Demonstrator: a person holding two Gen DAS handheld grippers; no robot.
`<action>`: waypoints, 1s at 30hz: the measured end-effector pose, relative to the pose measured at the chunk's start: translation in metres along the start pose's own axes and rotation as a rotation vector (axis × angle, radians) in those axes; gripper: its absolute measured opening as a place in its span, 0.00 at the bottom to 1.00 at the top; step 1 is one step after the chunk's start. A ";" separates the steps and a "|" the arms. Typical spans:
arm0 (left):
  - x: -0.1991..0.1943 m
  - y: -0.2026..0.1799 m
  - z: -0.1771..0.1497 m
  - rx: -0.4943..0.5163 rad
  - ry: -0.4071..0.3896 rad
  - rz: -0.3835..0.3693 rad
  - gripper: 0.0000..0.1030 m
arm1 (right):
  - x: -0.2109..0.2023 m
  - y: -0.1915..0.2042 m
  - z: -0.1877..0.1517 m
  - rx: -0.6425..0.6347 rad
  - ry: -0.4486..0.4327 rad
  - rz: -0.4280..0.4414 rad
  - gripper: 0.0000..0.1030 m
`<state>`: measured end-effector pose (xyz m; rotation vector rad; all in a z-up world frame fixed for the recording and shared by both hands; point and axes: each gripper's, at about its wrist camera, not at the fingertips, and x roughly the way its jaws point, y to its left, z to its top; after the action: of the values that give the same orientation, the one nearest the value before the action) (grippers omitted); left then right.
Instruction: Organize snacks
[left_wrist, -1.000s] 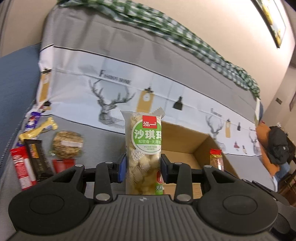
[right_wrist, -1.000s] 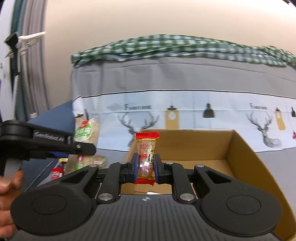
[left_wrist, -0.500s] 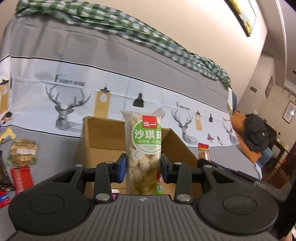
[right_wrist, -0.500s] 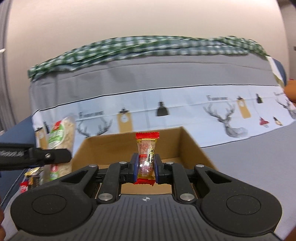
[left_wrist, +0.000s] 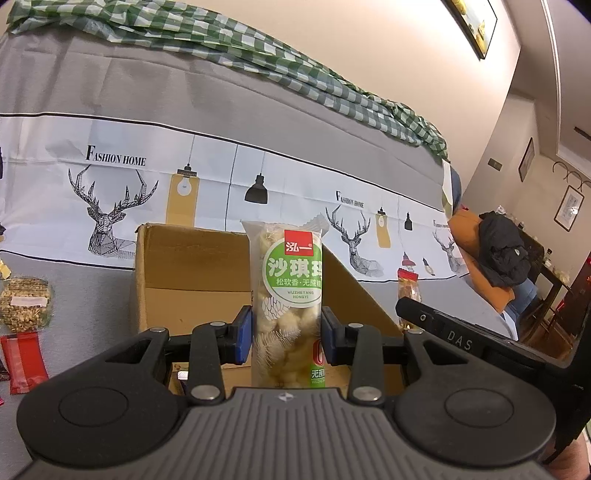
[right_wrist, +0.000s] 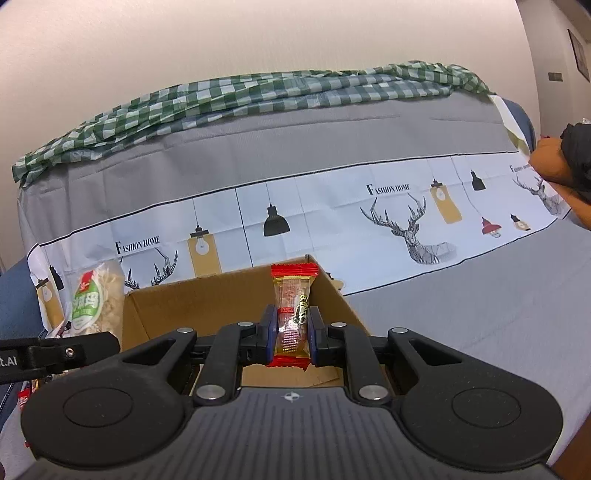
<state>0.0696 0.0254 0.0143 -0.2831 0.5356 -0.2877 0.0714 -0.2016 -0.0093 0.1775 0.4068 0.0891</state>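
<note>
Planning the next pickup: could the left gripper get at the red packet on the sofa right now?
Probably not: the left gripper is shut on the sachima pack, so the red packet, though lying uncovered, cannot be grasped until that pack goes into the box.

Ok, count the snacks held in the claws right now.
2. The green-label pastry pack is in the left claw; the red-ended candy is in the right claw. Both are above the cardboard box.

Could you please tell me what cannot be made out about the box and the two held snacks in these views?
- Box floor: both views, mostly hidden by the claws' bodies and the box walls.
- Green-label pack bottom: left view, hidden behind the left claw.
- Red-ended candy print: right view, too small; right claw covers its sides.
</note>
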 end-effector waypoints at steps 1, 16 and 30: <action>0.000 -0.001 0.000 0.003 -0.001 -0.002 0.40 | 0.000 0.000 0.000 -0.001 0.000 0.002 0.17; 0.002 0.000 -0.001 0.019 -0.002 -0.027 0.40 | -0.002 0.002 0.000 -0.020 -0.003 0.007 0.17; 0.003 -0.002 -0.001 0.025 -0.001 -0.040 0.40 | -0.002 0.003 -0.001 -0.032 -0.013 0.004 0.17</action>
<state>0.0709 0.0222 0.0129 -0.2702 0.5251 -0.3331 0.0693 -0.1988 -0.0085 0.1475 0.3920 0.0978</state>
